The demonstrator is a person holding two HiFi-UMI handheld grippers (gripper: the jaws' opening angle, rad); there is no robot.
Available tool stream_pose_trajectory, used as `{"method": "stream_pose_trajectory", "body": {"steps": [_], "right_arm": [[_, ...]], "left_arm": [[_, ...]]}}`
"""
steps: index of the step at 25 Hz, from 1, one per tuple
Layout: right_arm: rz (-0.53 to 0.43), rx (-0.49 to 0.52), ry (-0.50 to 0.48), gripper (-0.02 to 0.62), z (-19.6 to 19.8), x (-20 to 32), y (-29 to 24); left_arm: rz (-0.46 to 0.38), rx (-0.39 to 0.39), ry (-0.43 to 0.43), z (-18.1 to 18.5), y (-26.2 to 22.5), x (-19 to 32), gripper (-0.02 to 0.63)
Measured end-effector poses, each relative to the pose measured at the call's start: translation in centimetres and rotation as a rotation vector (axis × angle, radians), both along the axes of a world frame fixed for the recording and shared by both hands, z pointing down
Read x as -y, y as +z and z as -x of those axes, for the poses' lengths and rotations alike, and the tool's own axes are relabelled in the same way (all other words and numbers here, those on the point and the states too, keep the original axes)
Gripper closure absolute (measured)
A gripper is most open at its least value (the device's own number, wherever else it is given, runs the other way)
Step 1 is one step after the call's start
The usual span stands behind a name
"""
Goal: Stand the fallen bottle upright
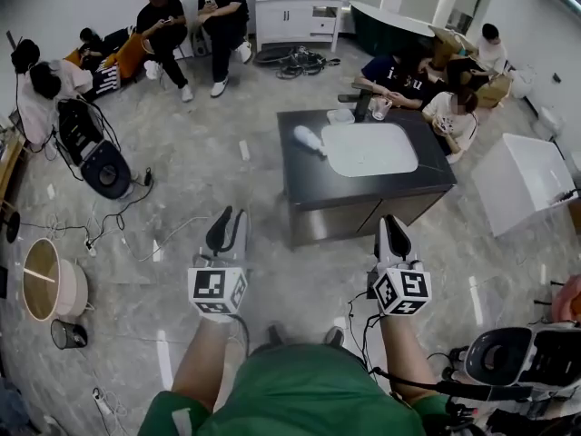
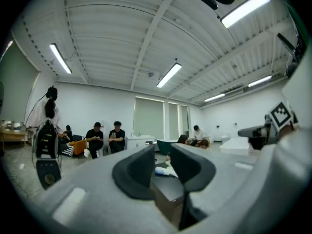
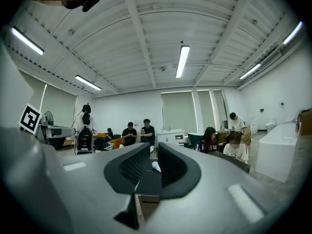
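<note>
The grey stone floor [image 1: 209,171] fills most of the head view. A dark cabinet stands at centre right, and its tabletop [image 1: 304,175] carries a white basin [image 1: 368,148].

Low in the frame, both claws are held level and point up the picture toward the cabinet. The left claw [image 1: 227,232] is released, with its jaws apart and nothing between them. The right claw [image 1: 392,237] is clenched, with its jaws drawn together on nothing.

The bottle [image 1: 310,140] is white and lies on its side on the left part of the tabletop, just beside the basin's left edge. Its long axis runs from upper left to lower right. I cannot tell which end is the cap.

It lies well apart from both claws, up the frame and between them: up and right of the left claw, up and left of the right one. Neither looks clearly nearer. Each gripper view shows the bottle far off in line with its jaws ( [image 2: 163,171], [image 3: 155,166]). The left claw looks the likelier one to take it, since it is already spread and the bottle lies at the tabletop's left end, but the person must first close the gap.

No label can be read on the bottle. The claws' cubes bear black-and-white square markers and no words.
</note>
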State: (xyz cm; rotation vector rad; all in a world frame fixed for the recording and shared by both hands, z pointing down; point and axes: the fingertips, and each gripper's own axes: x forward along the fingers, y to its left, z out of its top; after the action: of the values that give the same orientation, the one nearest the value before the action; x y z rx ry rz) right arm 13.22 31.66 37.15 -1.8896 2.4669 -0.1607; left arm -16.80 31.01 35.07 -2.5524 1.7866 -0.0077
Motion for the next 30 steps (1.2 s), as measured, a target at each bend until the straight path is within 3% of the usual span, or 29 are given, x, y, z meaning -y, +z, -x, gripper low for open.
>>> {"method": "stream_pose_trajectory", "body": {"steps": [8,15,23,30], "right_arm": [[0.006,-0.008,0.038,0.545,4.5,-0.3,0.2],[0.057,-0.013,0.009,0.541,5.6,2.3,1.8],[0.067,0.026,-0.061,0.541,5.0,10.8,2.6],[0.077,0.049,-0.114,0.541,2.7,20.0,2.9]], "left_arm": [[0.015,-0.043,0.040,4.8,1.3,1.1,0.502],[0.044,-0.047,0.062,4.7,2.3,3.8,0.500],[0.048,-0.017,0.020,3.5,2.1,10.5,0.500],[0.063,-0.008,-0.010,0.2,2.2,18.1,0.500]]}}
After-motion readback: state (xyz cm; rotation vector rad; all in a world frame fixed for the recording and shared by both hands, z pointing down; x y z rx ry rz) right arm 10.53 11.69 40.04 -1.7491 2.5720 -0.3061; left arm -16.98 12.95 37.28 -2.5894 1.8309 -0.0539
